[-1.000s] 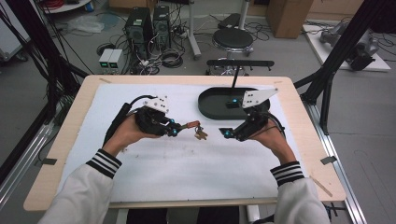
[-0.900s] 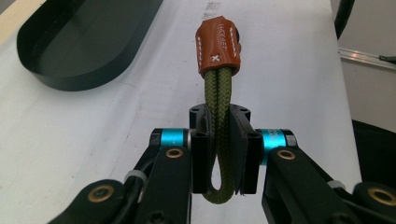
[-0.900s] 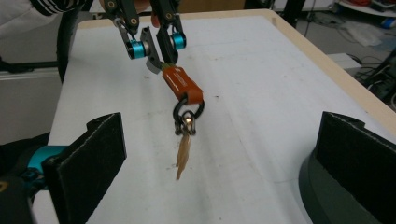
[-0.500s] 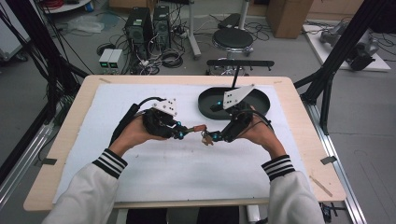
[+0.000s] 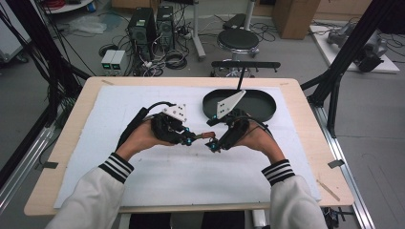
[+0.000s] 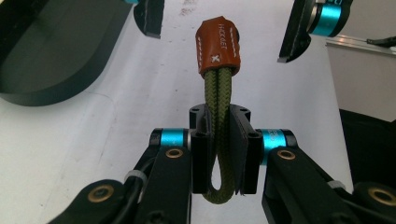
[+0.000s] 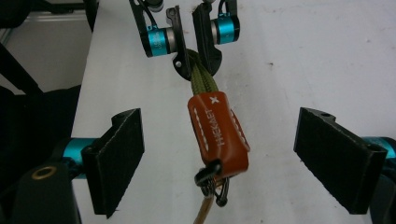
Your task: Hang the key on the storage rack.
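Now the left gripper (image 6: 219, 154) pinches the olive cord loop (image 6: 218, 135) above the desk (image 5: 191, 181) — right gripper (image 7: 240, 158) wide around its leather tab (image 7: 218, 135). Soft, light; the stiffer tab seems best to grasp.

Metal ring (image 7: 212, 184) below frame edge

— What colours mark the keychain?
— An olive-green braided cord (image 6: 218, 112) under a rust-orange leather sleeve (image 6: 218, 44) with white stitching.
— And the tools?
— Each hand-held gripper, left (image 6: 219, 154) and right (image 7: 233, 158), is black with cyan fittings.
— The setting?
— A white sheet (image 5: 191, 167) on a pale wood surface (image 5: 315, 143), a black tray (image 5: 260, 102), and white sleeves (image 5: 90, 200) with black-striped cuffs.
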`<action>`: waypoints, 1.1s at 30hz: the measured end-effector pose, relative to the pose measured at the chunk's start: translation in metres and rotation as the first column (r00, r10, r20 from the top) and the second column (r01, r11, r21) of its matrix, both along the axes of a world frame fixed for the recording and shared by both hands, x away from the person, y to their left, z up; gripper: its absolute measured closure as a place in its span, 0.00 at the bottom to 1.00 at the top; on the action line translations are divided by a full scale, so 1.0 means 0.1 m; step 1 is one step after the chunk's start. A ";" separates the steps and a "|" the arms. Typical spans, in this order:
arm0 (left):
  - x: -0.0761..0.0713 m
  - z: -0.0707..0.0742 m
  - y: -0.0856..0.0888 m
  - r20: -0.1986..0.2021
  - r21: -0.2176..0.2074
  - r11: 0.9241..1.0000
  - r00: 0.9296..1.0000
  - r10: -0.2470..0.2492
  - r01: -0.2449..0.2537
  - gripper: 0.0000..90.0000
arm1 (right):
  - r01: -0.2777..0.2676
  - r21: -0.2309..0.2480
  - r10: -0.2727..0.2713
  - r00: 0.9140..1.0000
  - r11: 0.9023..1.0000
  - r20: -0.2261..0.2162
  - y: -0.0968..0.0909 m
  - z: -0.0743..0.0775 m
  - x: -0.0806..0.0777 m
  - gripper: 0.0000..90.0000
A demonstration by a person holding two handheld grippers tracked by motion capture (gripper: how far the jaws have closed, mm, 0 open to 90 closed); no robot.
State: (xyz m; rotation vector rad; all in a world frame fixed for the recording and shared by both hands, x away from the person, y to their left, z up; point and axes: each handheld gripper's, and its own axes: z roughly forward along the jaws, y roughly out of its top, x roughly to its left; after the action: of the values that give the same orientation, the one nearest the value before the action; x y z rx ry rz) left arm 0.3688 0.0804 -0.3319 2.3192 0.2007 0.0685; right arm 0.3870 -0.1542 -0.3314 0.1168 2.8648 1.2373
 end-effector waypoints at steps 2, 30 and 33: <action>0.00 -0.01 -0.01 -0.003 -0.001 1.000 1.000 0.002 -0.002 0.88 | -0.002 -0.003 0.002 1.000 1.000 -0.010 0.01 -0.01 0.00 0.19; 0.01 -0.07 -0.03 -0.025 0.036 0.999 0.999 -0.031 0.032 0.88 | -0.090 -0.136 0.088 0.996 0.987 -0.025 0.17 -0.07 -0.01 0.82; 0.03 -0.08 -0.02 -0.038 0.013 1.000 0.999 -0.028 0.029 0.87 | -0.085 -0.128 0.082 0.996 0.988 -0.025 0.15 -0.06 -0.01 0.82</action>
State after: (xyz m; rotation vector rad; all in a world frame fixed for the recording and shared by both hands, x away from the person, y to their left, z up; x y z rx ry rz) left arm 0.3715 0.0781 -0.3396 2.3379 0.1867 0.0122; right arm 0.3865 -0.1388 -0.3378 0.0064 2.9849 1.0641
